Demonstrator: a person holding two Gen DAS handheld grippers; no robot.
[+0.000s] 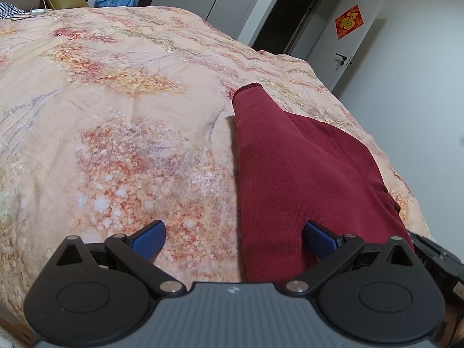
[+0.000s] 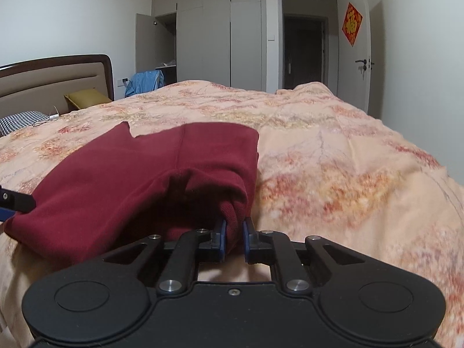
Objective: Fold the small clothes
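A dark red garment (image 1: pixel 293 168) lies on the floral bedspread (image 1: pixel 116 116), a narrow part stretching away from me. My left gripper (image 1: pixel 233 239) is open just above the garment's near left edge, one blue pad (image 1: pixel 150 239) over the bedspread, the other over the red cloth. In the right wrist view the same garment (image 2: pixel 121 174) lies partly folded. My right gripper (image 2: pixel 233 233) is shut on a bunched fold of it at its right side. The left gripper's edge (image 2: pixel 14 201) shows at the far left.
The bed (image 2: pixel 348 159) has a padded headboard (image 2: pixel 55 78), a yellow pillow (image 2: pixel 87 98) and a houndstooth pillow (image 2: pixel 20 120). A blue cloth (image 2: pixel 145 82) hangs by an open wardrobe (image 2: pixel 165 46). A door with a red decoration (image 2: pixel 352 23) is at the right.
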